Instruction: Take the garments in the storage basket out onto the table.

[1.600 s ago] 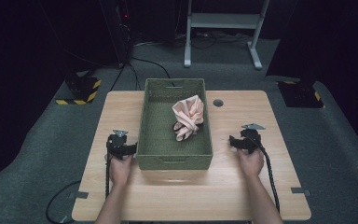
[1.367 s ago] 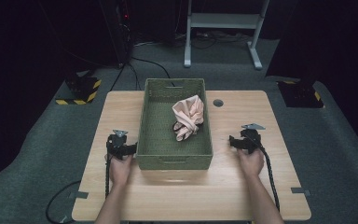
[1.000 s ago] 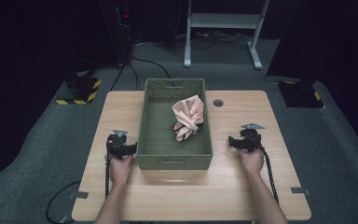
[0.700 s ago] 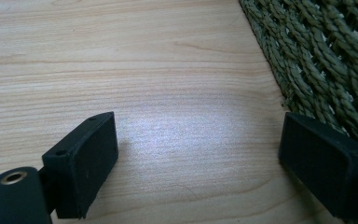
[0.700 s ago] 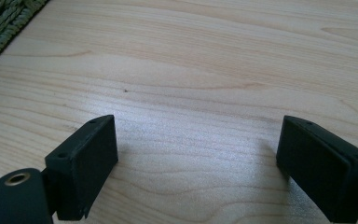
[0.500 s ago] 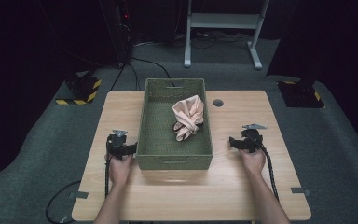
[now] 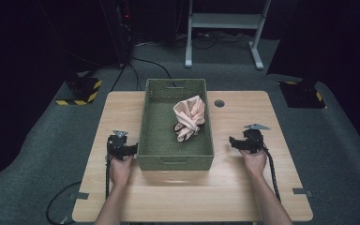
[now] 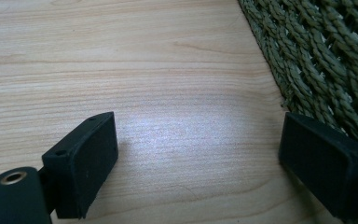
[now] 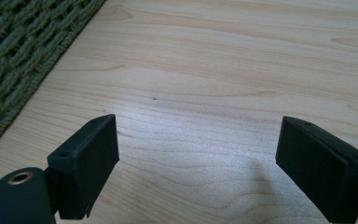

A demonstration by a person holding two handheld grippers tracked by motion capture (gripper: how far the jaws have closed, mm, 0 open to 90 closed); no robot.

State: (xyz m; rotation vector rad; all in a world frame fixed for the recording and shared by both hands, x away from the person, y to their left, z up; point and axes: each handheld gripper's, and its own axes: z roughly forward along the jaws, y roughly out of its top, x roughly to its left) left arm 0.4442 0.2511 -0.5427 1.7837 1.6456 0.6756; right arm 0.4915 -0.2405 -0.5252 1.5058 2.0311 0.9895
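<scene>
A green woven basket (image 7: 160,121) stands in the middle of the wooden table (image 7: 243,187). A crumpled pink cloth (image 7: 189,118) lies inside it, toward its right wall. My left gripper (image 7: 130,149) rests on the table just left of the basket's near corner; its jaws are wide open over bare wood, and the basket wall (image 8: 317,60) stands right beside its right-hand jaw. My right gripper (image 7: 233,142) rests to the right of the basket, a short way off it, open with nothing between its jaws; the basket wall (image 9: 23,51) lies at the left of its view.
A round grommet hole (image 7: 219,102) sits in the table behind the basket's right side. Beyond the table, on the grey carpet, are a white desk frame (image 7: 225,23), striped black-and-yellow bases (image 7: 82,91) and cables (image 7: 143,63).
The right gripper shifted very slightly; the left gripper, basket and cloth have stayed in place.
</scene>
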